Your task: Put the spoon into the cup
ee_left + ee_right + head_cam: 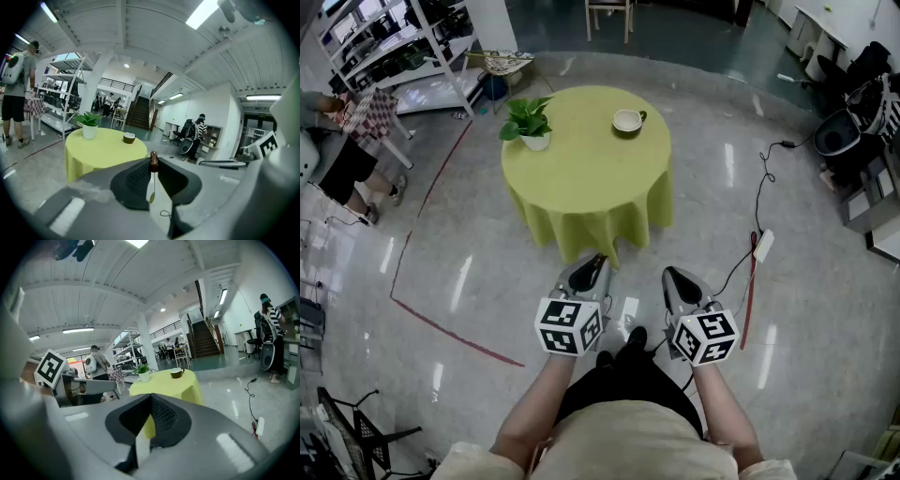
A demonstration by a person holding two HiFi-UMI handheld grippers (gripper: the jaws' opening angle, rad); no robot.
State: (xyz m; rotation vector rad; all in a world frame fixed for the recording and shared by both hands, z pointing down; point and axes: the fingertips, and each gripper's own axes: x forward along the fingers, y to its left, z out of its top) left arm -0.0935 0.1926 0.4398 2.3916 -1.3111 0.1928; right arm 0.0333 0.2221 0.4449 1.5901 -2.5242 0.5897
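Between the jaws of the left gripper (598, 261) sits the spoon (153, 174), and the jaws are pressed on it. Its brown knobby end pokes out at the jaw tips. Its thin stem runs back toward the camera to a small pale end. The right gripper (668, 274) has its jaws closed together with nothing in them. Far ahead, well apart from both grippers, stands the round table (581, 178) with a yellow-green cloth. The cup (628, 120) sits on its far right part, and a potted plant (528, 122) sits at its far left edge. I think the spoon is light, hard and very thin, so it could twist or slip. Holding the stem just under the knob looks best. The cup looks breakable, so the spoon should go in softly.
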